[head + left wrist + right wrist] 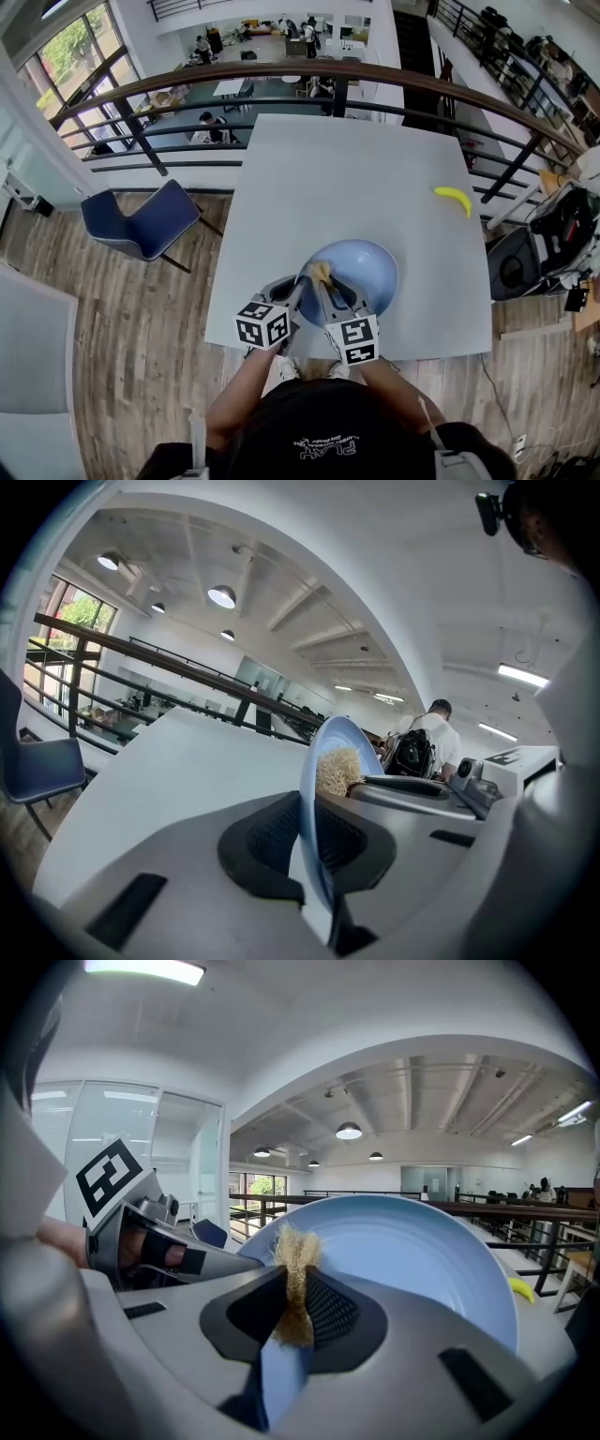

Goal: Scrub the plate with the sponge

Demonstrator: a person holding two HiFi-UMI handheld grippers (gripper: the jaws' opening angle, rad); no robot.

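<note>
A light blue plate (366, 272) stands tilted at the near edge of the grey table (347, 178). My left gripper (302, 286) is shut on the plate's rim, which runs edge-on between its pads (314, 841). My right gripper (323, 281) is shut on a tan fibrous sponge (321, 273), squeezed flat between the jaws (297, 1297). The sponge's frayed tip touches the plate's inner face (403, 1251) near its left rim. In the left gripper view the sponge (337, 771) shows just behind the plate's edge (323, 752).
A yellow banana (454, 198) lies on the table's right side, also visible past the plate (521, 1288). A blue chair (141, 223) stands left of the table. A railing (281, 84) runs behind the table's far edge, and bags (572, 234) sit at the right.
</note>
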